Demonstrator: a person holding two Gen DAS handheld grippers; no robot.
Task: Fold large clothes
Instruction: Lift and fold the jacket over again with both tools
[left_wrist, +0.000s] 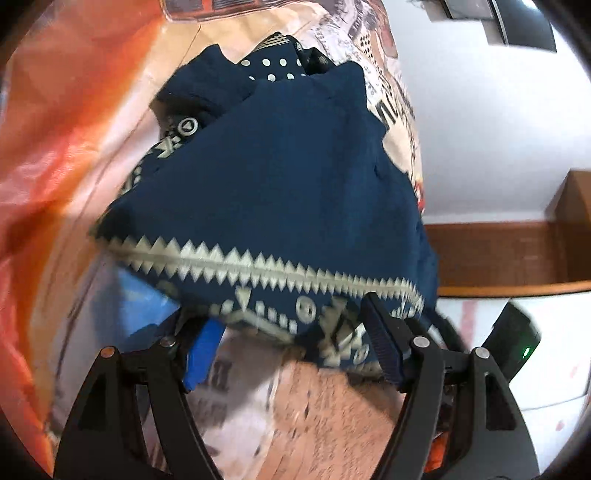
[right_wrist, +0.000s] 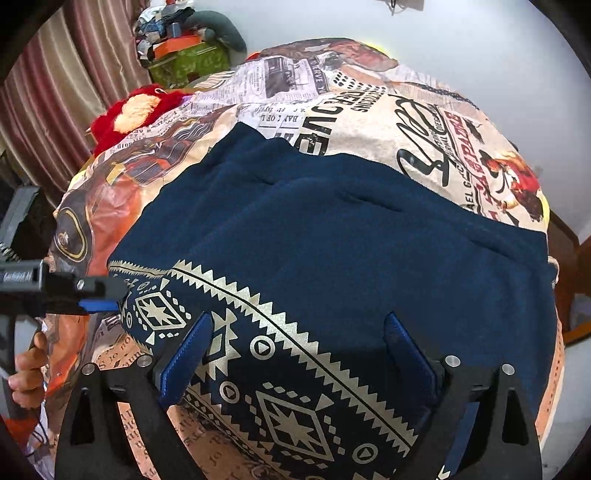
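A large navy garment (right_wrist: 332, 236) with a cream geometric border lies spread on a bed with a newspaper-print cover (right_wrist: 369, 110). My right gripper (right_wrist: 299, 354) is open, its blue-padded fingers (right_wrist: 184, 358) straddling the patterned hem from above. My left gripper (left_wrist: 291, 339) is open around the hem's corner, where the garment (left_wrist: 266, 177) looks bunched and lifted in the blurred left wrist view. The left gripper also shows in the right wrist view (right_wrist: 96, 299) at the garment's left corner, held by a hand.
A red plush toy (right_wrist: 136, 107) lies at the bed's far left. A green box with clutter (right_wrist: 188, 59) and striped curtains (right_wrist: 55, 92) stand behind. A white wall (left_wrist: 480, 129) and wooden furniture (left_wrist: 517, 251) are to the right.
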